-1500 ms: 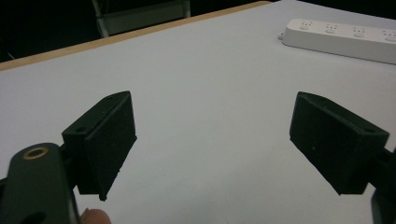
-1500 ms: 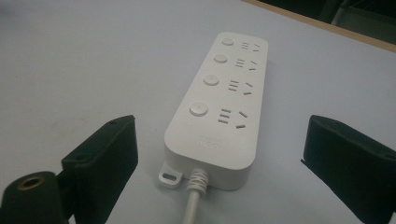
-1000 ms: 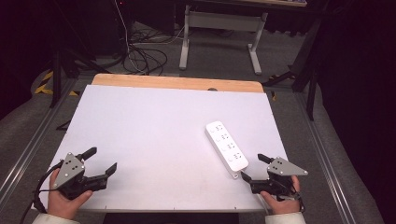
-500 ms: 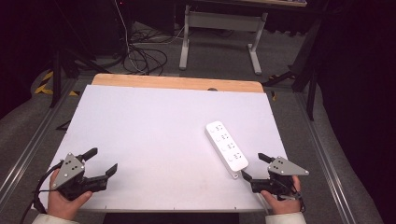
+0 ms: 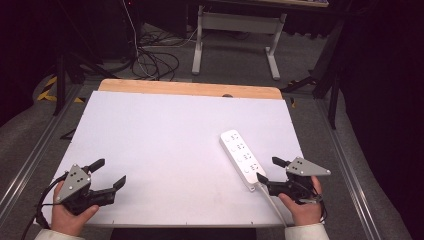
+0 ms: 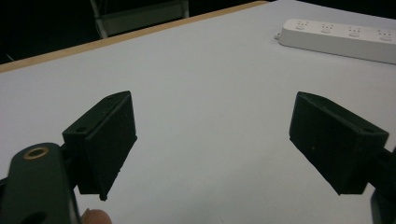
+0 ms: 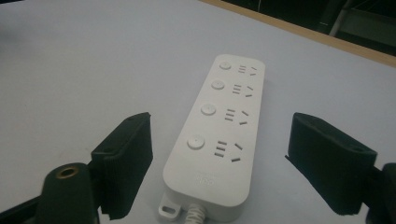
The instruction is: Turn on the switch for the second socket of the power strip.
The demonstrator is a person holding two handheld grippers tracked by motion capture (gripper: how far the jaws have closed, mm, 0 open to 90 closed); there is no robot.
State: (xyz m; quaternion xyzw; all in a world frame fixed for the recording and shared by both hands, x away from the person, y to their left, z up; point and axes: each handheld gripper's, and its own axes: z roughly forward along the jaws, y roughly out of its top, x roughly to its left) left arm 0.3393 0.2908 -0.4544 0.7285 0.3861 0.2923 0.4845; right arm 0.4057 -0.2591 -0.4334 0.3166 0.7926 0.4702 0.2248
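A white four-outlet power strip (image 5: 241,159) lies slantwise on the white tabletop (image 5: 165,135), right of centre, and its white cable (image 5: 272,205) runs off the near edge. My right gripper (image 5: 265,168) sits low at the strip's near end. In the right gripper view the strip (image 7: 224,126) lies between the right gripper's (image 7: 229,163) wide-apart jaws, which have just been closing a little; neither pad touches it. My left gripper (image 5: 110,171) rests near the front left corner, open and holding nothing. In the left gripper view, the strip (image 6: 345,39) lies far beyond the left gripper (image 6: 215,140).
A wooden strip (image 5: 190,89) borders the table's far edge. Beyond it, loose black cables (image 5: 150,60) lie on the grey floor beside a metal desk frame (image 5: 235,30). Metal rails run along both sides of the table.
The right gripper has edged slightly forward toward the strip's near end. The left hand has stayed where it was.
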